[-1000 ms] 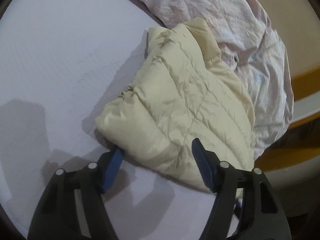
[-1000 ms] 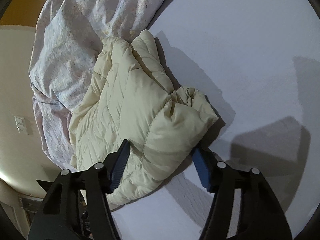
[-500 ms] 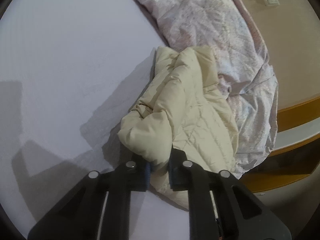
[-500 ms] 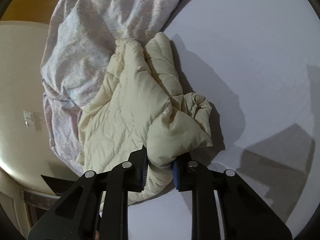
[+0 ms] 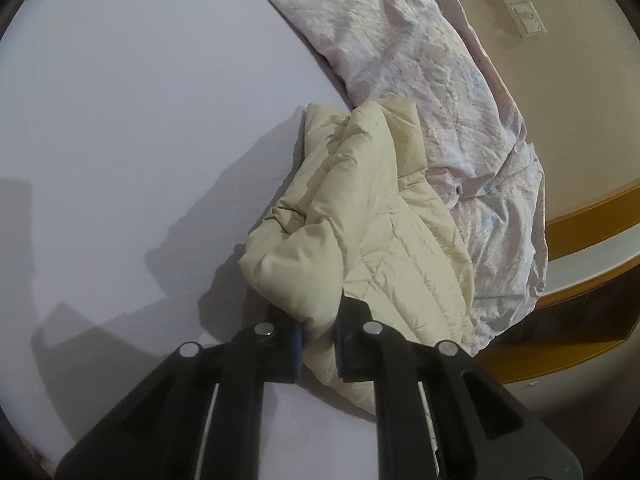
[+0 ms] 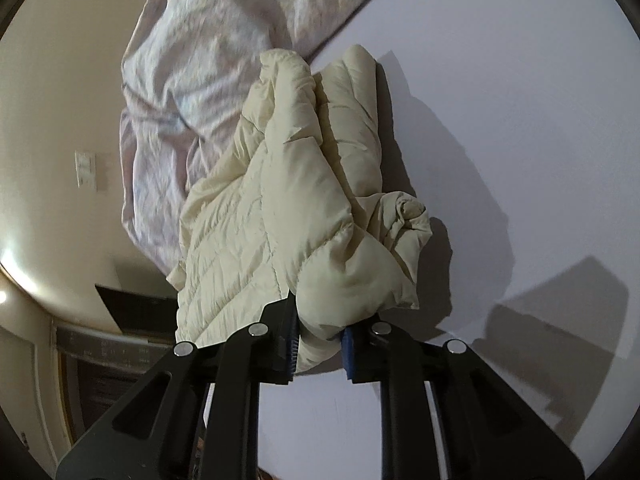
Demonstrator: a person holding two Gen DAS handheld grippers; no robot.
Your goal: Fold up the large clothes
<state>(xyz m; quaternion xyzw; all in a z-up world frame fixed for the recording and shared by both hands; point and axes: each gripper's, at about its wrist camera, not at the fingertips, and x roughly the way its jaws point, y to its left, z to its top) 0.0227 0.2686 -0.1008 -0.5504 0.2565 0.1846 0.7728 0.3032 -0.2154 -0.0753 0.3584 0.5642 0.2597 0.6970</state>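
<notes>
- The left gripper (image 5: 318, 338) is clamped on a puffed fold of the cream quilted jacket (image 5: 360, 232); its black fingers with blue pads (image 5: 297, 342) sit close together with padded fabric squeezed between them.
- Ahead of the left gripper the jacket runs away in a bunched ridge, lying partly on the white bed surface (image 5: 140, 120) and partly against the crumpled pale pink floral sheet (image 5: 420, 60) to the gripper's right.
- The jacket's lower hem trails down to the right of the left gripper, passing under its right finger.
- Past the sheet, further right of that gripper, a beige wall with a white switch plate (image 5: 520, 8) shows, and below it an orange-brown wooden ledge (image 5: 580, 220).
- The right gripper (image 6: 318, 344) is likewise closed on another corner of the cream quilted jacket (image 6: 280, 200), the fabric bulging out above its blue pads (image 6: 348, 350).
- Just ahead and to the right of the right gripper a small twisted knot of jacket fabric, possibly a cuff, sticks out over the white bed surface (image 6: 520, 100).
- To the left of the right gripper the quilted panel hangs down in flat stitched rows; whether that edge rests on anything cannot be told.
- Beyond the jacket, ahead and left of the right gripper, lies the pale pink floral sheet (image 6: 208, 60), and further left a beige wall with a white switch plate (image 6: 85, 168).
- Hard shadows of both tools fall on the bed surface beside each gripper.
</notes>
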